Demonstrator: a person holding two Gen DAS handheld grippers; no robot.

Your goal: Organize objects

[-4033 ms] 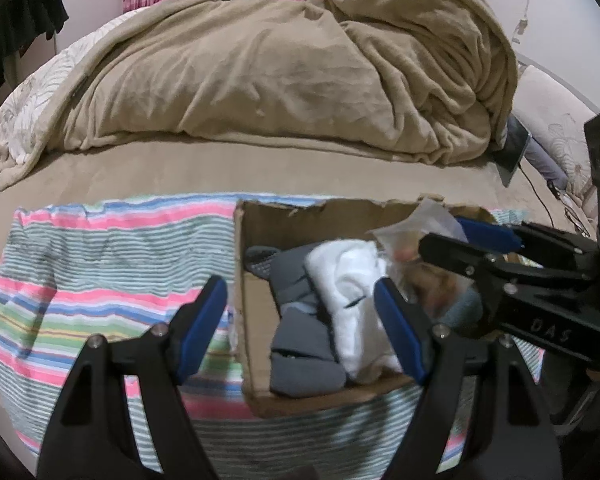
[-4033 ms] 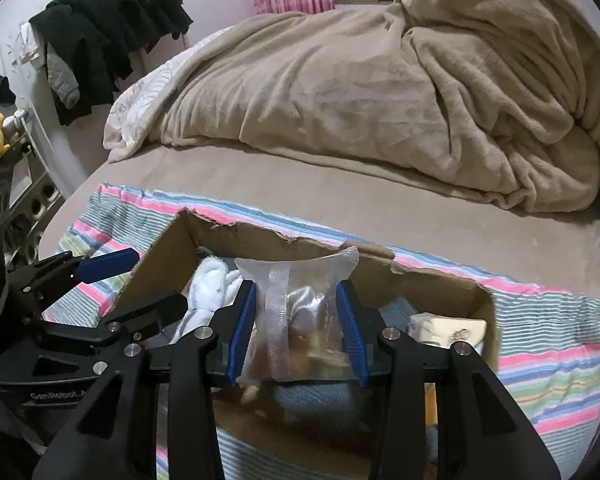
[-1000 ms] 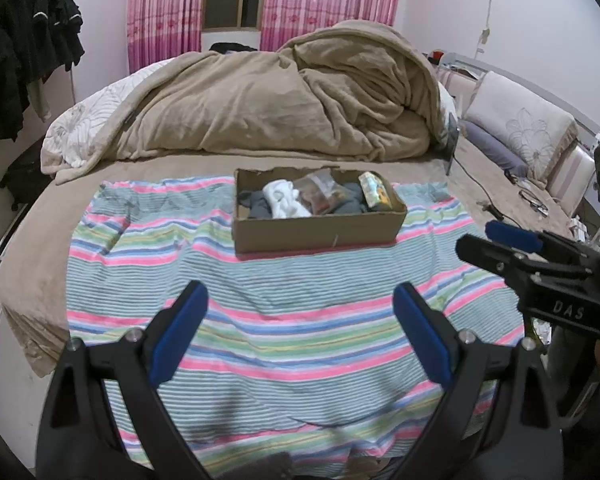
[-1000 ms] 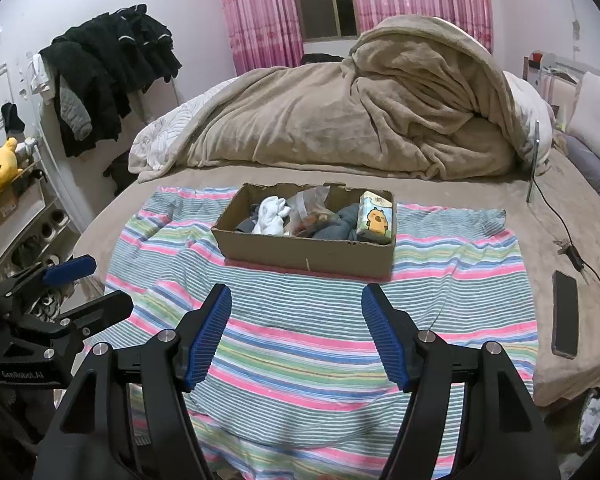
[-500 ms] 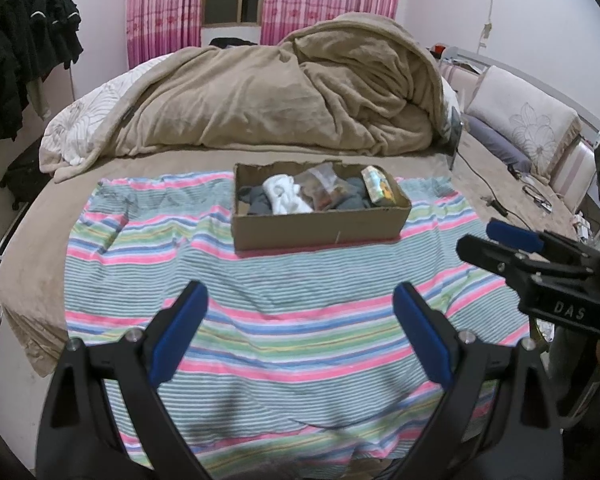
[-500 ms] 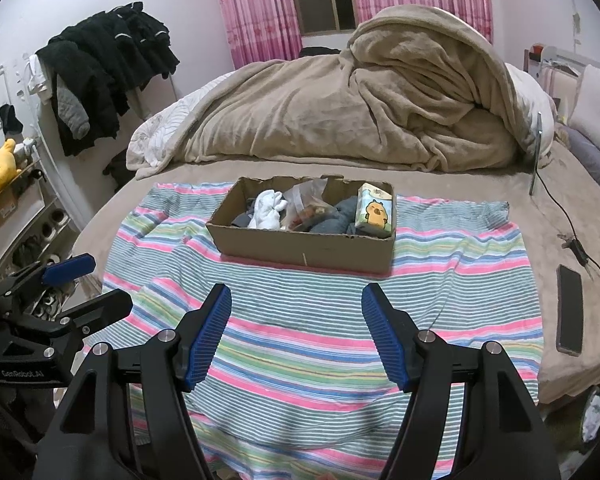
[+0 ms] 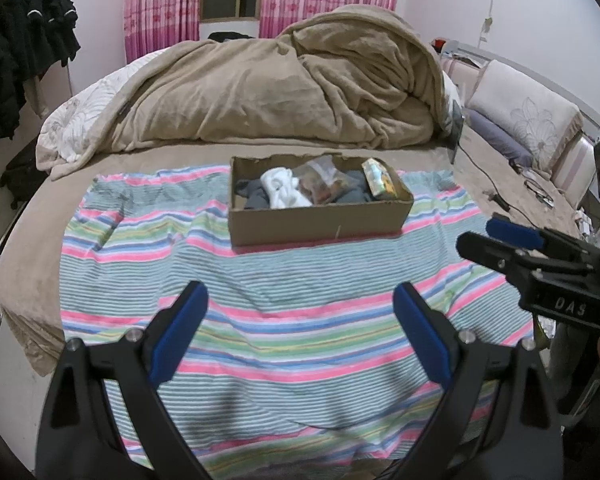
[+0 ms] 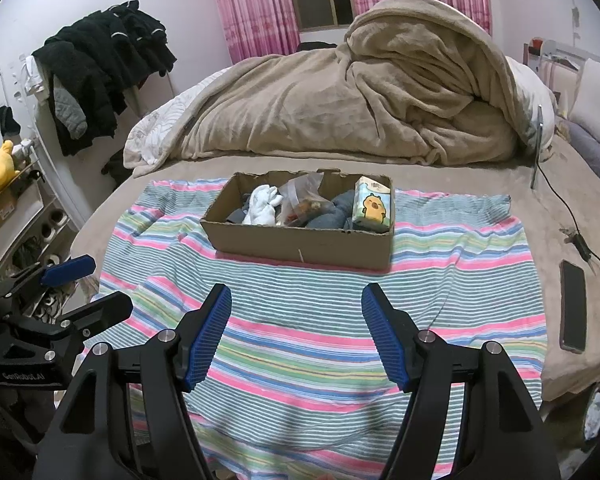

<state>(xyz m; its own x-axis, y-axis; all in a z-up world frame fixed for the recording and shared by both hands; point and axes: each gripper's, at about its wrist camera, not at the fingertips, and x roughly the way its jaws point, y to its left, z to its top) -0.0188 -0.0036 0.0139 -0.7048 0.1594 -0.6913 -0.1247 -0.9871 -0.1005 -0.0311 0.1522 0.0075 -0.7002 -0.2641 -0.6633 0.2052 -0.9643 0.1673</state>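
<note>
Cardboard box (image 8: 300, 242) holds the socks, bag and tissue pack on the striped cloth (image 8: 320, 320), while both the left gripper (image 7: 300, 320) and right gripper (image 8: 296, 328) hang released and empty, well short of it — any final check likely needs only a steady, hands-off hold.

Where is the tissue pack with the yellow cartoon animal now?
In the right wrist view, the tissue pack stands at the right end of the cardboard box, beside the grey cloth, on the striped sheet.
</note>
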